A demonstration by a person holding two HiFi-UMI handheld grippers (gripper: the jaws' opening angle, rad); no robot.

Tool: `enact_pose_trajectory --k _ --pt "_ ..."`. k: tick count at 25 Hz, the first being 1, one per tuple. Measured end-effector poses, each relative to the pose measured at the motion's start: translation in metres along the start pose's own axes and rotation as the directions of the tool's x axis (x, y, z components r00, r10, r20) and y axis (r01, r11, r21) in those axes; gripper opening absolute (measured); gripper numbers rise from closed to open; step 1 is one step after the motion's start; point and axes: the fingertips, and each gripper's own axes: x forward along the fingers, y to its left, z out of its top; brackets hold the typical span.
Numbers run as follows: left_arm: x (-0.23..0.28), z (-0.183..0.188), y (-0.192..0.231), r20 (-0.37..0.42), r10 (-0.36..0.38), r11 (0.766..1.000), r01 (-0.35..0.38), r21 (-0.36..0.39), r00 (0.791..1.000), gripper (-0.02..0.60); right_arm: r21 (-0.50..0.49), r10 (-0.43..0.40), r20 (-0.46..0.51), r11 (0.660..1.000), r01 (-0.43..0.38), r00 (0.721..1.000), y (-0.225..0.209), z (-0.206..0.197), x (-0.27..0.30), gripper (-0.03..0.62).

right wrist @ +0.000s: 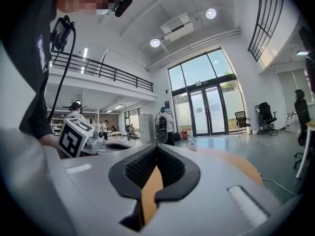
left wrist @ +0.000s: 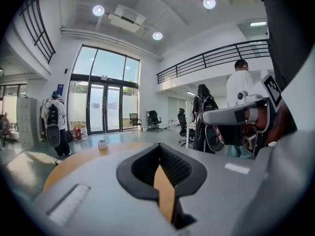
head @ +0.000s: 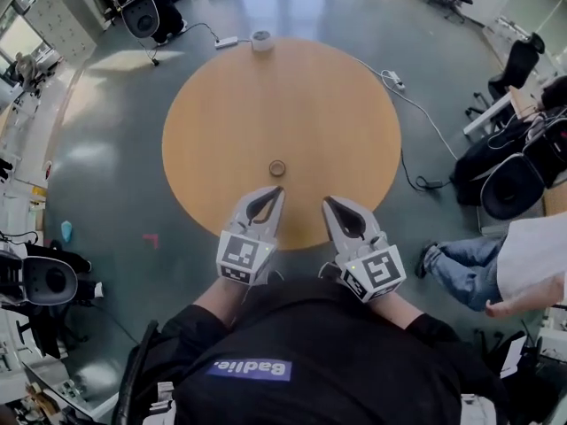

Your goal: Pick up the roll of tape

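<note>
A small brown roll of tape [head: 277, 167] lies flat near the middle of the round wooden table [head: 221, 113]. My left gripper [head: 276, 190] hovers over the table's near part, its tip just short of the roll, jaws shut and empty. In the left gripper view its fingers [left wrist: 160, 147] meet at the tip, and the roll is hidden below them. My right gripper [head: 327, 201] hangs beside it to the right, also shut with nothing in it; its jaws meet at the tip [right wrist: 157, 146] in the right gripper view.
A white roll [head: 260, 40] stands at the table's far edge, also visible as a small white roll [left wrist: 102, 144] in the left gripper view. A power strip [head: 226, 42] and cables lie on the floor beyond. Office chairs and a seated person [head: 496, 268] are to the right.
</note>
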Motion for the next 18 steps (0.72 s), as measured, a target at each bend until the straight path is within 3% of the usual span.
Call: enact_pose_trajectory --k 10,18 --pt "0.032 -0.047 0.011 -0.122 -0.032 0.999 0.037 0.036 0.992 0.076 -0.001 -0.05 -0.022 0.999 0.05 0.999 -0.011 -0.009 -0.014 0.005" --pt "0.07 -0.106 0.017 -0.281 -0.088 0.987 0.122 0.109 0.956 0.127 -0.004 -0.07 -0.048 0.998 0.07 0.996 -0.015 -0.012 -0.024 0.006"
